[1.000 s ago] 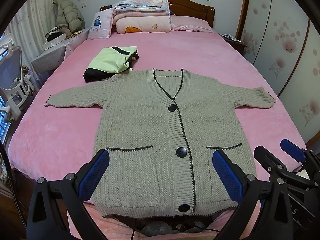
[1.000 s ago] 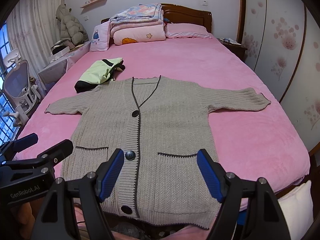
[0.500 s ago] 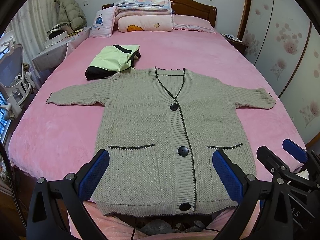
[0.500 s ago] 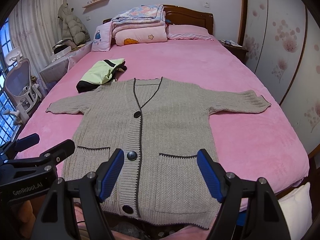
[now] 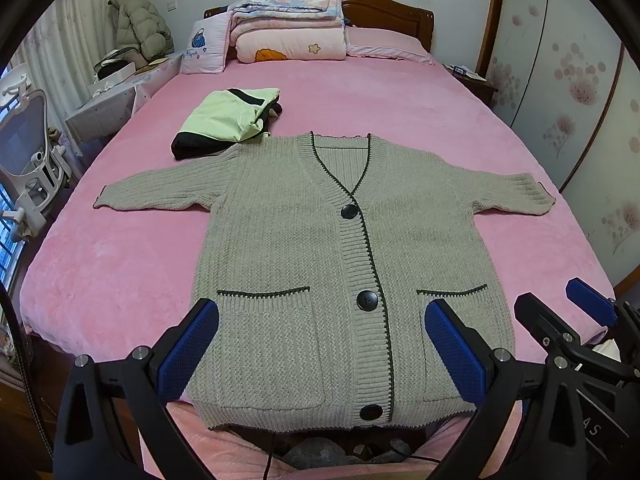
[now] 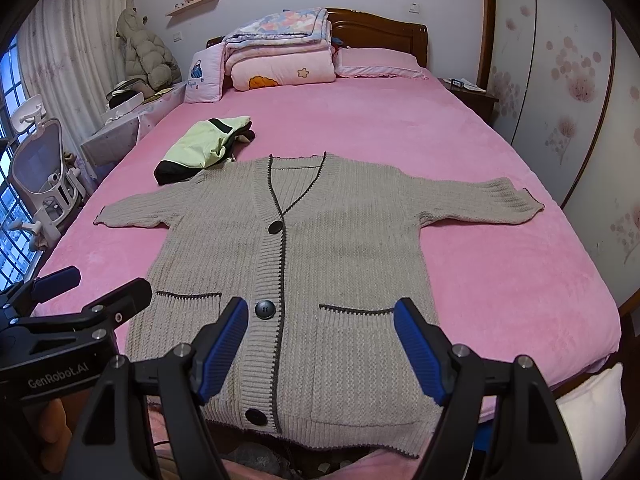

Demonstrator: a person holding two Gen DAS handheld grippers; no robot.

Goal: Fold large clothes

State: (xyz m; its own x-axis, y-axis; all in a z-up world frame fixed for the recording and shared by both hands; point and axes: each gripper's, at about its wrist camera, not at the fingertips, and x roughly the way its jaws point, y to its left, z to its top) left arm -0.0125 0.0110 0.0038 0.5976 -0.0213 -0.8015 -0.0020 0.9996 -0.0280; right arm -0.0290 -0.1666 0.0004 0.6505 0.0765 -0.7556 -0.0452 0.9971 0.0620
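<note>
From your left wrist camera, your left gripper [image 5: 320, 344] hangs above the near hem of the grey knit cardigan [image 5: 320, 248] with its blue pads spread wide and nothing between them. The cardigan lies flat, front up and buttoned, on the pink bed [image 5: 400, 100], both sleeves stretched out to the sides, its hem at the near edge of the mattress. Just beyond its left shoulder sits a folded light-green and black garment [image 5: 228, 120], which touches or nearly touches the knit. Your right gripper [image 5: 560, 320] shows at the right edge, beside the cardigan's hem corner. Stacked quilts [image 5: 288, 24] and pillows lie against the wooden headboard. From your right wrist camera, your right gripper [image 6: 320, 344] also hovers over the lower part of the cardigan [image 6: 300, 240], its fingers wide apart and empty, framing the middle button and the right pocket. Your left gripper [image 6: 92, 296] is at the left edge, fingers open, near the cardigan's left pocket. The green garment [image 6: 204, 144] rests by the collar side, and a white office chair [image 6: 44, 176] stands beside the bed [image 6: 500, 280].
</note>
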